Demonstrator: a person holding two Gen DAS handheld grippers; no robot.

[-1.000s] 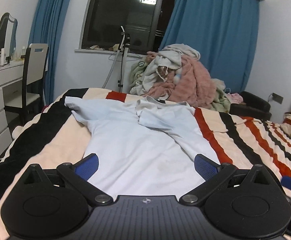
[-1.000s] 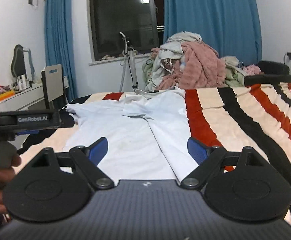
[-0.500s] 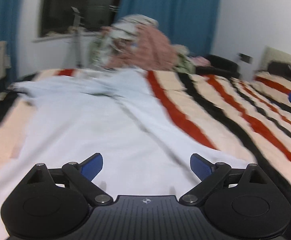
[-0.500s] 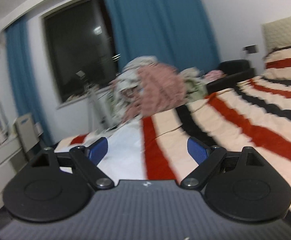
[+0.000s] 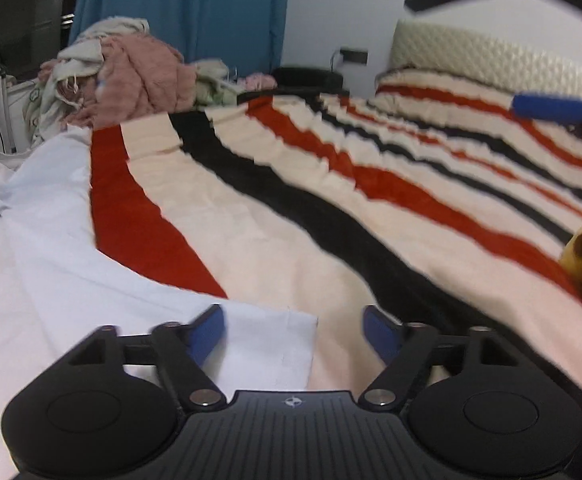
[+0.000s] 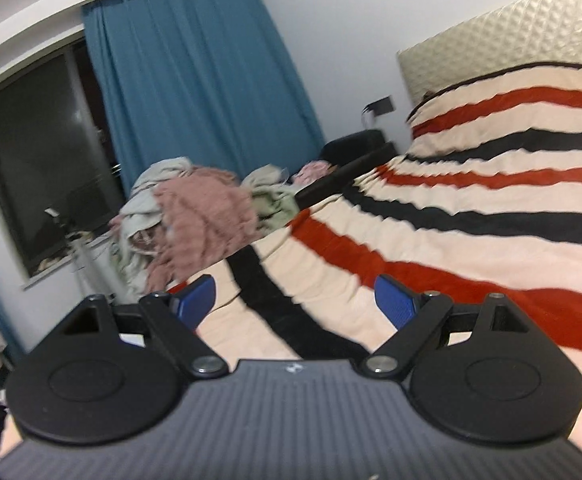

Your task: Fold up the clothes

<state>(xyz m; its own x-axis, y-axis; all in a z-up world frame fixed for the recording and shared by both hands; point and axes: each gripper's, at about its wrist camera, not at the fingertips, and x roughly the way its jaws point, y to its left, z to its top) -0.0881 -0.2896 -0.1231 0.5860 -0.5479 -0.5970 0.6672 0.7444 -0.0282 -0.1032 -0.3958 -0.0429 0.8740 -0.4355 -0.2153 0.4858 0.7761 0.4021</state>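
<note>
Both wrist views low over bed (image 5: 275, 236), sharing clothes pile (image 6: 195, 216) (blurred).

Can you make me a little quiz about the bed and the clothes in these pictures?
1. True or false: the left tongs are holding the white shirt.
2. Which stripe colour touches the shirt's right edge? A) red B) black C) blue
3. Fill in: the pile of clothes sits in front of the blue ____.

Key
1. False: both left and right tongs are open and empty.
2. A, on the blanket.
3. curtain.
</note>
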